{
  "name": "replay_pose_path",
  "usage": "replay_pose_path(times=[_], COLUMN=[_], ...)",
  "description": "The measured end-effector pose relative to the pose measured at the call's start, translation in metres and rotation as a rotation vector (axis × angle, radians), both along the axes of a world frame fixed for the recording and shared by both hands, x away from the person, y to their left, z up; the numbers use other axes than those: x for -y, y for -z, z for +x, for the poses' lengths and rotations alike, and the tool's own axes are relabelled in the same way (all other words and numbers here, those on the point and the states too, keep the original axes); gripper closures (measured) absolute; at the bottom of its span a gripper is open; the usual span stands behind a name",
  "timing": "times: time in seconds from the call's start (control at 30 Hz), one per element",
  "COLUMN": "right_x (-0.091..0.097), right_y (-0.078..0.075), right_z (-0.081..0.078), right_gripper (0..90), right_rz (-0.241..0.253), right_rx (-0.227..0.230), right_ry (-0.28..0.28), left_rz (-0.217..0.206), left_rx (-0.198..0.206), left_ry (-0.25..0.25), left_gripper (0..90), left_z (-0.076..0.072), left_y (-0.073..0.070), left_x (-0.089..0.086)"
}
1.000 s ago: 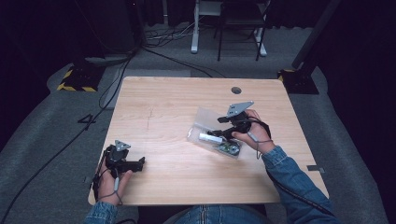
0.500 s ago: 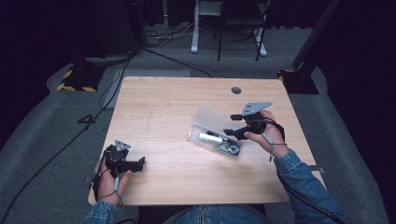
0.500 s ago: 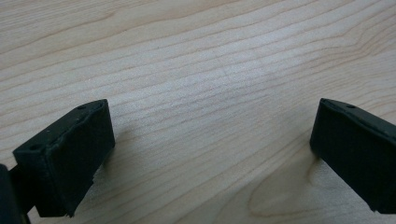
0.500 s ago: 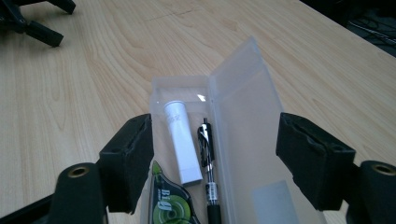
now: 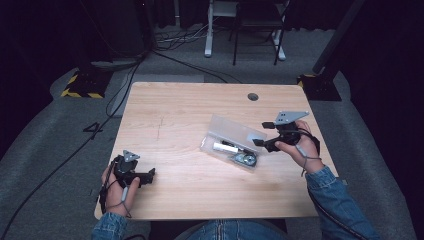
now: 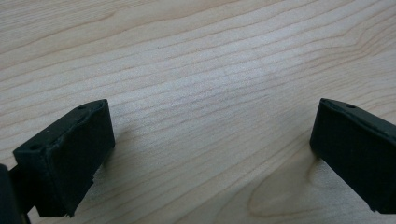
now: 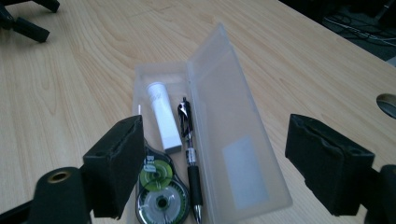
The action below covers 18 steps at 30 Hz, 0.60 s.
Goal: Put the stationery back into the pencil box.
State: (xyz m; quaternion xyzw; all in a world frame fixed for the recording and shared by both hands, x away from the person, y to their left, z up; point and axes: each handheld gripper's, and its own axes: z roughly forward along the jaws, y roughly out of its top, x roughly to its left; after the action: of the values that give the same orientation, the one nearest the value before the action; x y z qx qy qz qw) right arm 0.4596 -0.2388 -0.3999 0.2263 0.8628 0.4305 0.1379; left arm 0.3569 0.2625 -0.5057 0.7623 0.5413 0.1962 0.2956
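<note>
Pencil case (image 7: pixel 205 135) is lying open near mid-table, holding a white tube (image 7: pixel 163 116), a pen (image 7: pixel 189 149) and what looks like correction tape (image 7: pixel 161 193). Right gripper (image 5: pixel 265 135), jaws just opening wide and empty, is hovering beside it; left gripper (image 5: pixel 150 175) is resting open, gripping nothing.

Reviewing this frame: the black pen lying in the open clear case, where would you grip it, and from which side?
Grip the pen around its bare middle, coming straight down from above. It lies flat between the white tube and the raised lid, so a sideways approach looks blocked. Probably set the jaws across its width; the gaps beside it look narrow.
</note>
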Motion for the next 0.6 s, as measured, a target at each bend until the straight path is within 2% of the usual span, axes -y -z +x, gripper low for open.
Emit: replay_pose_path(times=[0.3, 0.6], right_x=[0.028, 0.059], right_y=[0.004, 0.017], right_z=[-0.013, -0.021], right_gripper=[19.7, 18.3], right_rz=[-0.014, -0.035], right_rx=[-0.006, -0.026], right_ry=[0.054, 0.114], left_rz=[0.000, -0.002], left_rx=[0.000, -0.001], left_ry=[0.002, 0.002], left_gripper=[0.0, 0.0], left_z=[0.000, 0.001], left_y=[0.000, 0.000], left_x=[0.000, 0.000])
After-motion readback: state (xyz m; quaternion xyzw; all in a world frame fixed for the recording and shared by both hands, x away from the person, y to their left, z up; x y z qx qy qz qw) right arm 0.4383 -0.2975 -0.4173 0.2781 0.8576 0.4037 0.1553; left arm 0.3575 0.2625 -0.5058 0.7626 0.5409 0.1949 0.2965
